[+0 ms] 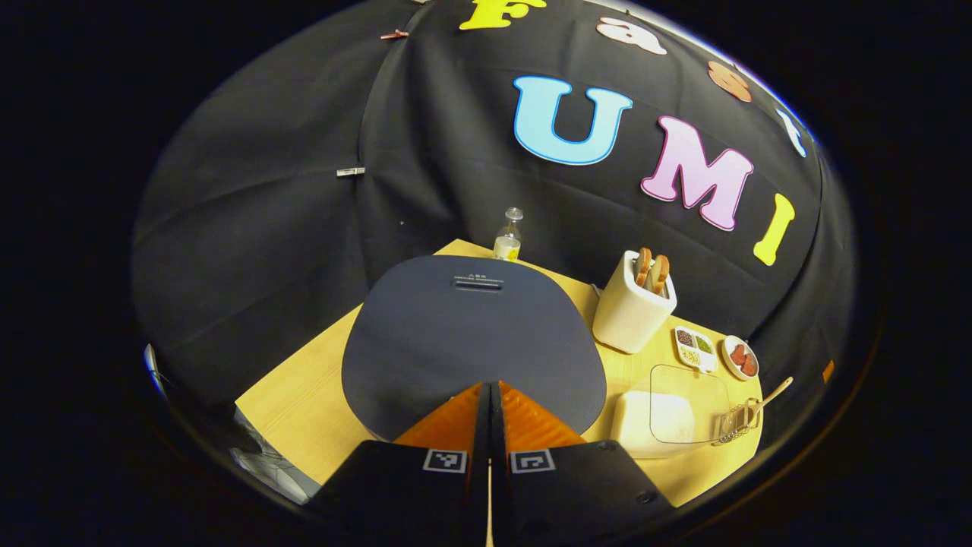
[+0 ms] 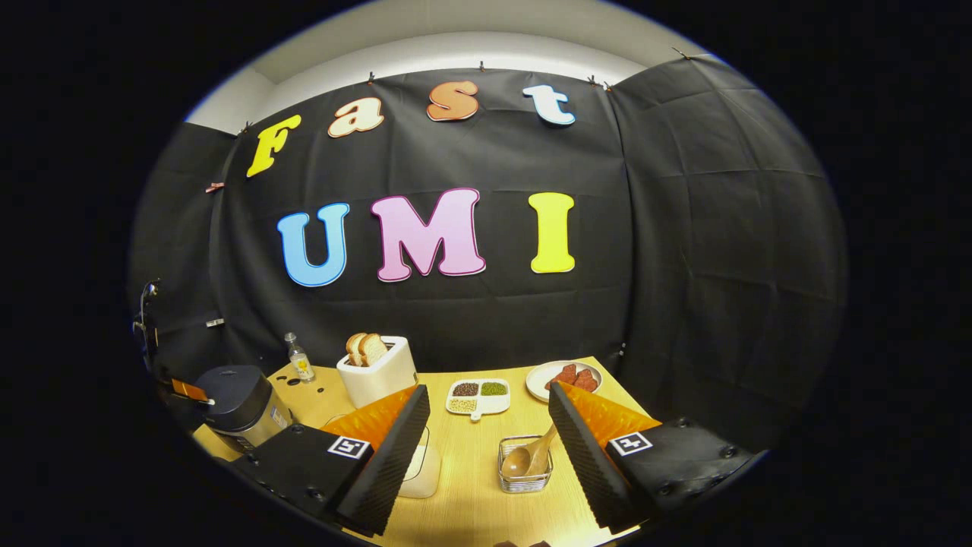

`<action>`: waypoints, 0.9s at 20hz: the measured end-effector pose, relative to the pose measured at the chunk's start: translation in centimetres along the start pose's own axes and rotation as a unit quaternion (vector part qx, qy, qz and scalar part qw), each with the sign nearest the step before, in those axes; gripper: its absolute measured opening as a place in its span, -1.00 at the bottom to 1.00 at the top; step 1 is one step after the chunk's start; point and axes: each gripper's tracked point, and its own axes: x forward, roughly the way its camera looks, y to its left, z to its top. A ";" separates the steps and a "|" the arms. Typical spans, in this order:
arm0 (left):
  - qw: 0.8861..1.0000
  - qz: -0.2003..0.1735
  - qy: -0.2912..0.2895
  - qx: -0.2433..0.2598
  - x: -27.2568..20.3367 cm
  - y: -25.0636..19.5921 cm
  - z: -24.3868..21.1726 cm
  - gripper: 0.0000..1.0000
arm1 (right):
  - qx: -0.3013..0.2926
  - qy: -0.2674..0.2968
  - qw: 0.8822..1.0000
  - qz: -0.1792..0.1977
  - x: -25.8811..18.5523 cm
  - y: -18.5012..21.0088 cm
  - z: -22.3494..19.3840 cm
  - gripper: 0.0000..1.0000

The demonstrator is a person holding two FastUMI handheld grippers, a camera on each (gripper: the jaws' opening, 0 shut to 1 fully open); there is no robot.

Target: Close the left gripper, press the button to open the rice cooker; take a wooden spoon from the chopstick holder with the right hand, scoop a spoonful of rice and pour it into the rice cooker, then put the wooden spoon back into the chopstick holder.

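The left gripper point(image 1: 488, 391) is seen with its two fingers pressed together, nothing between them, just above the front edge of the dark lid of the rice cooker point(image 1: 471, 342). The lid is down. Whether the fingertips touch the lid cannot be told. In the right gripper view the rice cooker point(image 2: 239, 403) is found at the far left of the wooden table point(image 2: 471, 486), and the other gripper is seen against its left side.

The right gripper point(image 2: 486, 437) is held with its fingers wide apart and empty, above the table. Between the fingers, a little lower, the wire chopstick holder point(image 2: 525, 463) is seen, and the wooden spoon point(image 2: 524, 458) lies in it with its handle leaning up to the right. The same holder point(image 1: 735, 424) and spoon point(image 1: 767, 399) are seen at the right edge of the left gripper view.

Beside the holder a white rice container point(image 1: 653, 424) with a clear lid is placed. Behind it stand a white toaster point(image 2: 377, 371) with two bread slices, a small divided dish of grains point(image 2: 477, 397), a plate with red slices point(image 2: 563, 378) and a small bottle point(image 2: 298, 357).
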 end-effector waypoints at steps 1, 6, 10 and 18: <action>1.000 0.004 -0.003 0.001 -0.1 0.1 -0.1 -0.85 | -0.002 0.000 1.000 0.002 0.0 0.1 -0.1 0.96; 0.999 0.031 -0.007 0.031 0.2 0.0 -0.5 -0.84 | 0.001 0.018 1.000 0.007 -0.5 0.2 -1.2 0.96; 0.999 0.025 0.001 0.026 0.3 0.1 -0.6 -0.84 | 0.007 0.022 1.000 0.004 -0.7 -0.2 -1.6 0.96; 0.989 0.058 -0.129 0.042 -5.4 -1.9 7.3 -0.85 | 0.011 0.024 1.000 0.011 0.5 -1.0 -2.0 0.96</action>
